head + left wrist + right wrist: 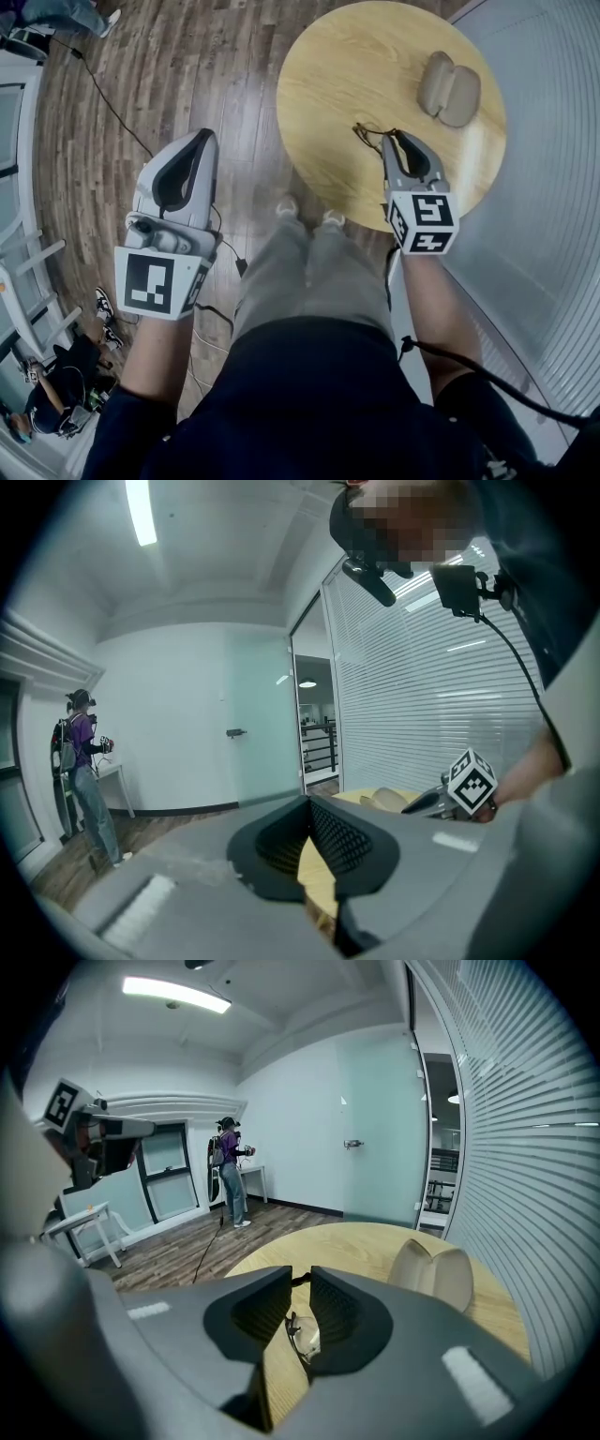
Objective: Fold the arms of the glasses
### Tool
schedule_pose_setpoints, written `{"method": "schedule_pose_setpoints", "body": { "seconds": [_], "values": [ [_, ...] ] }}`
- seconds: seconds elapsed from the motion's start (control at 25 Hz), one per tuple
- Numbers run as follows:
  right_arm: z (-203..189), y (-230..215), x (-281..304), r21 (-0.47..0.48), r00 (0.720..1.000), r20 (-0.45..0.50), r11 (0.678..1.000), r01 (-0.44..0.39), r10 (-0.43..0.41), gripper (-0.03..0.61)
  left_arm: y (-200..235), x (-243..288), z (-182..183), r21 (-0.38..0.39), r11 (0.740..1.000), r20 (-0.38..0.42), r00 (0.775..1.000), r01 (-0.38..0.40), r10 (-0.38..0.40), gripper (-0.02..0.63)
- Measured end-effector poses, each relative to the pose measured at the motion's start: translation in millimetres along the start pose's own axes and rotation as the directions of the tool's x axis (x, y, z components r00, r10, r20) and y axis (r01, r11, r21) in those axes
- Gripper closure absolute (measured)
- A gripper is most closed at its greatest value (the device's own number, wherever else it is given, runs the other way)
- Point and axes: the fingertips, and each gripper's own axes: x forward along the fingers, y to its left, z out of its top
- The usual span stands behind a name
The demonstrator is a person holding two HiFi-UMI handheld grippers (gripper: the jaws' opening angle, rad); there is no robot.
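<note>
The dark-framed glasses [367, 134] are at the near left part of the round wooden table [328, 66]. My right gripper [389, 139] is shut on them. In the right gripper view a lens of the glasses [303, 1337] shows low between the right gripper's [300, 1283] narrowly parted pads, and one arm sticks out past the tips. My left gripper [204, 136] hangs over the wooden floor, left of the table. The left gripper's [307, 801] fingertips meet and hold nothing.
A beige glasses case [448, 89] lies open at the far right of the table, the same case [433, 1274] standing beyond the jaws. A blinds-covered glass wall [553, 206] runs close along the right. A cable [103, 94] crosses the floor. Another person [230, 1171] stands far off.
</note>
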Motion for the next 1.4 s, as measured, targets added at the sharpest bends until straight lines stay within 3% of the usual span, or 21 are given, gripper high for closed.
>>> {"method": "schedule_pose_setpoints", "body": {
  "seconds": [0.96,1.4],
  "values": [
    [-63,-14,-24,0.069,0.999,-0.046,0.997,0.025,-0.022,0.508,-45,16,-10,0.013,0.998,-0.006,0.998,0.064,-0.064,0.612],
    [-100,-20,-19,0.111,0.998,-0.060,0.994,0.015,-0.008,0.509,-72,24,-31,0.035,0.995,-0.069,0.993,0.095,-0.092,0.612]
  ]
}}
